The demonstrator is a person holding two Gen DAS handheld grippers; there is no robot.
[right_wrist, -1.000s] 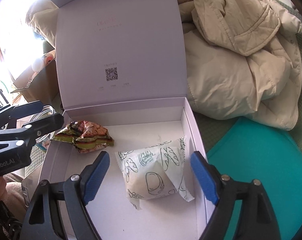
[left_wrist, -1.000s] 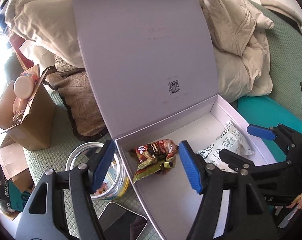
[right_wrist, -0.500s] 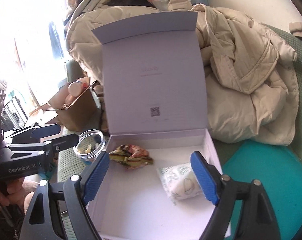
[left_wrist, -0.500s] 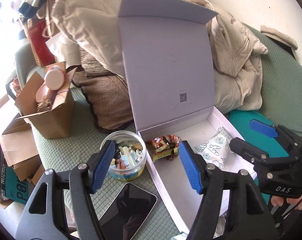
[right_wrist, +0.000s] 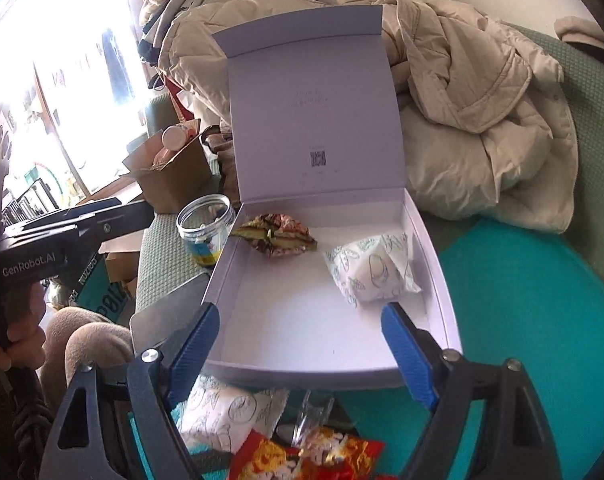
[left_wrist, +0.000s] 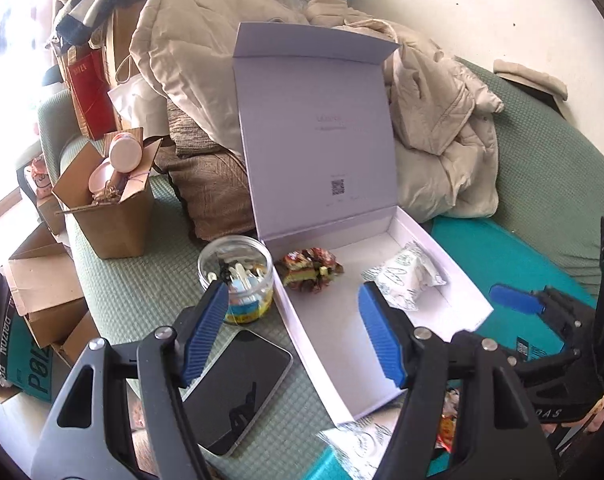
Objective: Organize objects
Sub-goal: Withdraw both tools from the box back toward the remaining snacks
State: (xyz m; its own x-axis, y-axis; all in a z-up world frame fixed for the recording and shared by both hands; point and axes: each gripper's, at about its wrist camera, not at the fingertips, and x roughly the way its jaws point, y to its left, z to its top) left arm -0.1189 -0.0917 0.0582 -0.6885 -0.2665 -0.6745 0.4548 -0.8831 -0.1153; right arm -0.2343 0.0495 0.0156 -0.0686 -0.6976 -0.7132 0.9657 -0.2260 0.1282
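A pale lilac box lies on the green couch with its lid upright. Inside it rest a crumpled brown-and-green snack wrapper and a white printed packet. My left gripper hangs open and empty above the box's left wall. My right gripper is open and empty over the box's near edge; it also shows at the right of the left wrist view. Below the box lie another white printed packet and a red snack bag.
A clear jar with small items stands left of the box, a dark phone in front of it. Brown cardboard boxes sit further left. Beige coats pile behind the lid. A teal cushion lies right.
Both grippers have drawn back and up from the box, so it looks smaller. The jar, phone and packets in front of the box have come into view. The jaws have kept their width.
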